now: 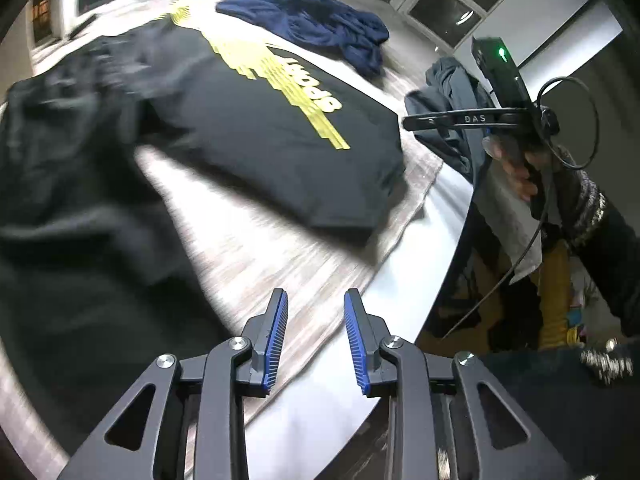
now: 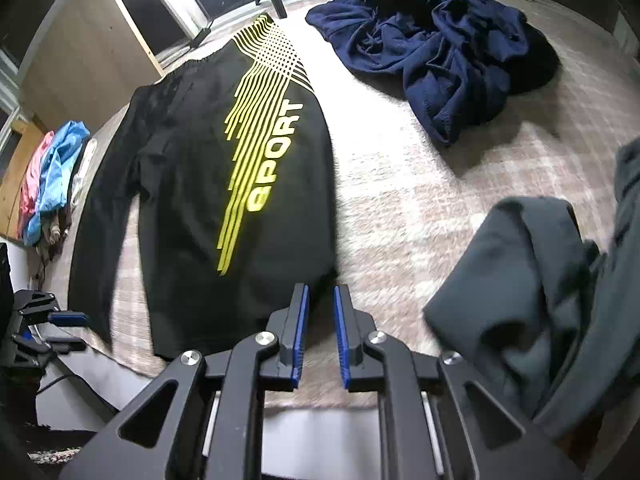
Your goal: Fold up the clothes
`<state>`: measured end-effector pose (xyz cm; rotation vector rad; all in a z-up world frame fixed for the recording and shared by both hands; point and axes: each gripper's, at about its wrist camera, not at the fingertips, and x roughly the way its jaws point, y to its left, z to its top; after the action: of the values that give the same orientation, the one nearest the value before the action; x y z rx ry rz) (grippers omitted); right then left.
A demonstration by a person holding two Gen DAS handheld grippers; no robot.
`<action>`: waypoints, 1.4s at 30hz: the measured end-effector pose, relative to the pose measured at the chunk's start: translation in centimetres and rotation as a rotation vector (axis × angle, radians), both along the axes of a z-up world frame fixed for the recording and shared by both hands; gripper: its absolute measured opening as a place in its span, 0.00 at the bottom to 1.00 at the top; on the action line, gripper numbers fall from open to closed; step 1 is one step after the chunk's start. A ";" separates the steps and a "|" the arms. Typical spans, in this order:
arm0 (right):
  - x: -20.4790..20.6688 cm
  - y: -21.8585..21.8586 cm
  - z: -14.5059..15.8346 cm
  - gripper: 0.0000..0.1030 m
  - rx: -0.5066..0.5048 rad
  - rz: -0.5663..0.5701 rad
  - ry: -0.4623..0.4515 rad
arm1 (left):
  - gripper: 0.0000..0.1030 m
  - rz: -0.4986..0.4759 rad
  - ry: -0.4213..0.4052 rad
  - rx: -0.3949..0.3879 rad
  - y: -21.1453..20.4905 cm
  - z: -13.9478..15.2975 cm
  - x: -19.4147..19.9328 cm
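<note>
A black shirt [image 2: 192, 200] with a yellow SPORT print lies spread on the pale bedcover [image 2: 400, 208]; it also shows in the left wrist view [image 1: 248, 132]. My right gripper [image 2: 320, 292] is open and empty, just above the shirt's near hem. My left gripper [image 1: 316, 300] is open and empty, above the bed's near edge, apart from the shirt. The right gripper's body [image 1: 500, 92] shows in the left wrist view, held by a hand. The left gripper [image 2: 60, 328] shows at the right wrist view's left edge.
A crumpled navy garment [image 2: 436, 48] lies at the far side of the bed. A dark grey garment [image 2: 540, 280] is heaped at the near right. Blue and pink clothes [image 2: 52, 176] hang at the left. The bed edge [image 1: 400, 280] drops off to the right.
</note>
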<state>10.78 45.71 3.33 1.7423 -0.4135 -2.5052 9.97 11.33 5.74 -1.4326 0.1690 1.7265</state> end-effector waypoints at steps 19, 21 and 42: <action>-3.7 0.9 0.4 0.03 -0.256 0.519 0.002 | 0.02 0.184 -0.089 -0.054 7.6 -2.0 -1.1; -4.1 2.0 2.2 0.03 -0.318 0.503 -0.004 | 0.04 0.188 -0.099 -0.058 7.5 -1.6 -0.8; -31.9 1.6 1.1 0.23 -0.031 0.373 0.235 | 0.39 0.181 0.050 -0.132 24.0 -2.9 -2.7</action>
<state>-21.13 47.29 4.40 1.3416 -0.0987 -2.3738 7.22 35.30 2.82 -1.5412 0.1883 1.9299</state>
